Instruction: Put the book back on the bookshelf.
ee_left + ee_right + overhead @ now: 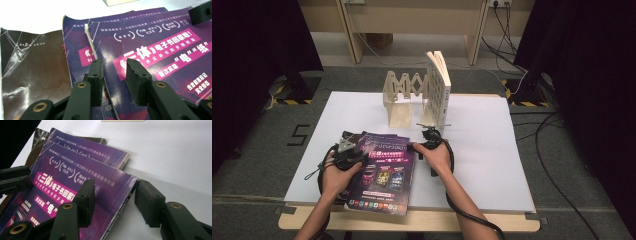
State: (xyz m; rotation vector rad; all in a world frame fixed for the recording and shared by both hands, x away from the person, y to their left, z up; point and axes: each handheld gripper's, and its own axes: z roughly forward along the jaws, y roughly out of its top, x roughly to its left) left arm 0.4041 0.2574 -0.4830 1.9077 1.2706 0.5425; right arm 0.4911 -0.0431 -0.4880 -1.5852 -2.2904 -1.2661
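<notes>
A stack of three paperbacks lies at the table's front left. The top purple book point(384, 172) point(160, 50) point(67, 180) rests on a second purple book point(75, 37) point(100, 150) and a dark brown book point(32, 70). My left gripper point(346, 151) point(113, 62) stands open over the top book's left edge, one jaw on each side of that edge. My right gripper point(430, 136) point(116, 183) is open astride the top book's spine, with one jaw over the cover and the other over the bare table. Neither pair of pads presses on anything.
A wooden folding book rack point(402, 92) stands at the back centre of the white table point(492, 150), with a white book point(439, 87) upright at its right end. Cables trail on the floor to the right. Bare tabletop stretches to the right of the stack.
</notes>
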